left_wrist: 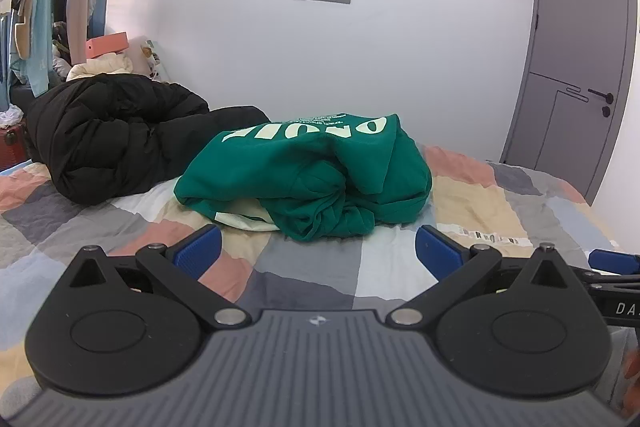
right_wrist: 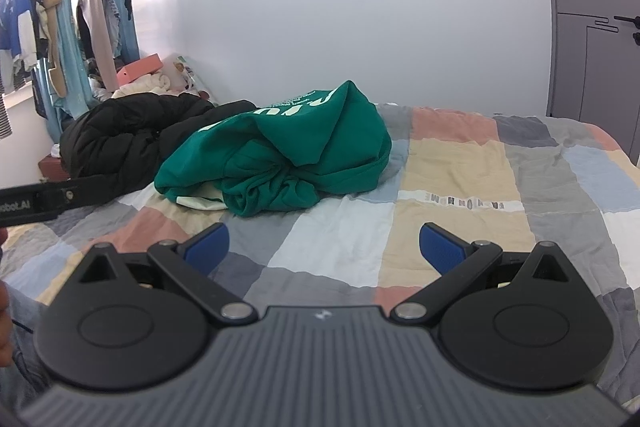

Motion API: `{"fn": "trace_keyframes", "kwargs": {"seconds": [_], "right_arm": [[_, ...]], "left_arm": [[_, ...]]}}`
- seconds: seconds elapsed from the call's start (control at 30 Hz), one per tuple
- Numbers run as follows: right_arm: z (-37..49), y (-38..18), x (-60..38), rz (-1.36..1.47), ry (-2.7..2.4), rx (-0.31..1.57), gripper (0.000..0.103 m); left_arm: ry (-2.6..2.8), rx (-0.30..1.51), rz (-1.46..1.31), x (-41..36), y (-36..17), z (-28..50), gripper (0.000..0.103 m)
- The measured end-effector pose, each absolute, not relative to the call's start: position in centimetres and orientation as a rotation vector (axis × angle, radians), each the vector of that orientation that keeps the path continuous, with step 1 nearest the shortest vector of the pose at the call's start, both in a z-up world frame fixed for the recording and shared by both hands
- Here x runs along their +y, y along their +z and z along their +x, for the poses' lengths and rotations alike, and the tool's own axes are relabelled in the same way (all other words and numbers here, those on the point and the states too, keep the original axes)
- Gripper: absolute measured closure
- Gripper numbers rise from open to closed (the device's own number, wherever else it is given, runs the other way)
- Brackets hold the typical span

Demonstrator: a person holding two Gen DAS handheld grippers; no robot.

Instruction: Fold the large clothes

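Two grippers, left gripper [left_wrist: 318,251] and right gripper [right_wrist: 324,247], jaws wide apart and empty; green sweatshirt [left_wrist: 308,175] lies crumpled mid-bed [left_wrist: 500,203], folding not begun.

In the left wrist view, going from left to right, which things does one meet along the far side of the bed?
Hanging clothes → black puffer jacket → green sweatshirt → grey door.

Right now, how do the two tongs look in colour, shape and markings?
The left tongs and right tongs look alike: ribbed dark grey body with a small logo, two round black discs, black link arms with silver pins, blue textured pads. White lettering marks each one's side.
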State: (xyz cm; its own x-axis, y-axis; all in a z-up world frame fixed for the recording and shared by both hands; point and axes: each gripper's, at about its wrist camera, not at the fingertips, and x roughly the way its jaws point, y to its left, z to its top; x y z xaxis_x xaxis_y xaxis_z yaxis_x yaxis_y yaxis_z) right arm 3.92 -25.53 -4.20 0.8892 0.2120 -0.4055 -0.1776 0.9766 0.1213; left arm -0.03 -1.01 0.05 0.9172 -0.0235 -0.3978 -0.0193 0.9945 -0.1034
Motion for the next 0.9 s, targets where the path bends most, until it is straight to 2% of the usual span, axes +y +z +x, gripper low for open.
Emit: {"fn": "trace_keyframes", "kwargs": {"seconds": [0.9], "right_arm": [[3.69,-4.30,-25.71,0.086,0.200,0.439,0.000]], "left_arm": [[-0.002,0.418,-0.105,-1.06,-0.33,0.59,0.000]]}}
